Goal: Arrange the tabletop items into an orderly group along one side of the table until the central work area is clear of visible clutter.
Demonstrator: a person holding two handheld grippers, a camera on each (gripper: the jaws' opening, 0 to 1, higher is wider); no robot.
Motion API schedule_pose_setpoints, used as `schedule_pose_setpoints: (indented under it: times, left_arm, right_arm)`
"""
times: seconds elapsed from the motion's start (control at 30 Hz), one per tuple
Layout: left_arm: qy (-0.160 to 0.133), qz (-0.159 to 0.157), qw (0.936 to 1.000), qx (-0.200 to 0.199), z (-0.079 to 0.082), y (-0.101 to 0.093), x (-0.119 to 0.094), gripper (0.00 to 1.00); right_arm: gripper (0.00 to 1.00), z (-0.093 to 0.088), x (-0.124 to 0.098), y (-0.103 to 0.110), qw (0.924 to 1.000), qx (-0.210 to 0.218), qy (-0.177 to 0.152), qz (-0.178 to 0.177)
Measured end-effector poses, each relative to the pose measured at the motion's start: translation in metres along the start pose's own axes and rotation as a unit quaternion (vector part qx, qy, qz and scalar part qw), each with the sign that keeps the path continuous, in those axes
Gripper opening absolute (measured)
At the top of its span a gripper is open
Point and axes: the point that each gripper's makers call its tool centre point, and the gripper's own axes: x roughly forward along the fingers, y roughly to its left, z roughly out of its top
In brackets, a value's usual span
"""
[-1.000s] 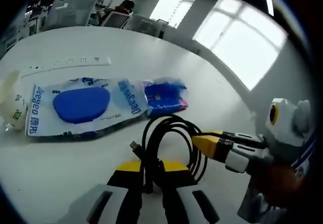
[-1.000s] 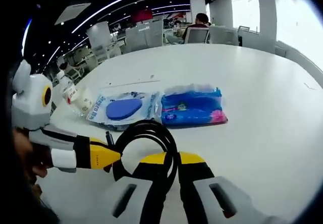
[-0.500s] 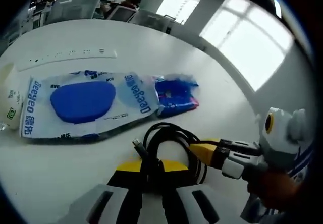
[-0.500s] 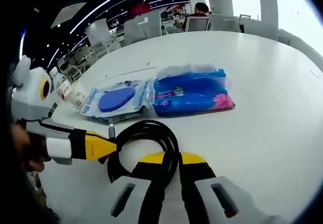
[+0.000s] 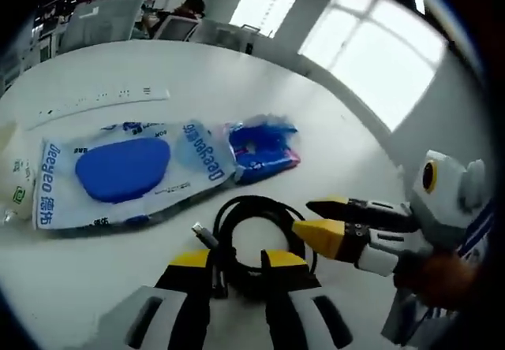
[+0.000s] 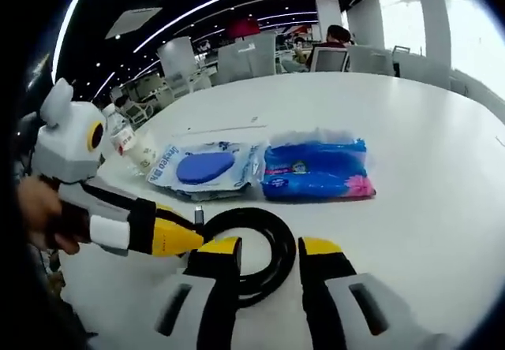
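One coiled black cable [image 6: 256, 243], lying at table centre, six o'clock of two pouches. Left gripper [image 5: 237, 267] and right gripper [image 6: 268, 257], both released, are straddling it. One white-blue wipes pack [image 6: 203, 167], one blue packet [image 6: 317, 169], one bottle [image 6: 136, 150]. Step: regrasping cable; next, likely closing and carrying toward the row.

White wipes pack [image 5: 118, 173] with blue oval flap: "Deeyeo" printed at both ends, Chinese characters beside it, left gripper view. Same brand partly legible on pack in right gripper view. Blue packet [image 5: 263, 149]: print too small to read.
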Motion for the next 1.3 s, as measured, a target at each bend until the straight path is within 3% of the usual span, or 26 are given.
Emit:
schedule_pose_setpoints:
  times: [0.1, 0.33, 0.53, 0.77, 1.17, 1.3]
  left_arm:
    - [-0.018, -0.007, 0.9995, 0.026, 0.005, -0.006, -0.009, 0.28]
    - [-0.025, -0.004, 0.9978, 0.061, -0.002, -0.011, -0.029, 0.39]
    - [-0.057, -0.002, 0.9945, 0.087, -0.006, -0.009, -0.064, 0.52]
    - [-0.074, 0.030, 0.9911, 0.106, -0.023, 0.020, -0.111, 0.61]
    - [-0.112, 0.057, 0.9847, 0.120, -0.047, 0.059, -0.181, 0.85]
    - [-0.115, 0.053, 0.9863, 0.106, -0.055, 0.071, -0.197, 0.89]
  right_arm:
    - [0.37, 0.005, -0.009, 0.008, 0.9997, -0.013, -0.013, 0.013]
    - [0.54, 0.018, -0.026, 0.017, 0.9985, -0.012, -0.043, 0.033]
    - [0.66, 0.017, -0.048, 0.032, 0.9968, -0.030, -0.053, 0.051]
    - [0.78, 0.007, -0.070, 0.042, 0.9949, -0.048, -0.059, 0.067]
    - [0.99, -0.002, -0.099, 0.031, 0.9943, -0.065, -0.047, 0.070]
    - [1.00, -0.006, -0.106, 0.027, 0.9946, -0.061, -0.044, 0.072]
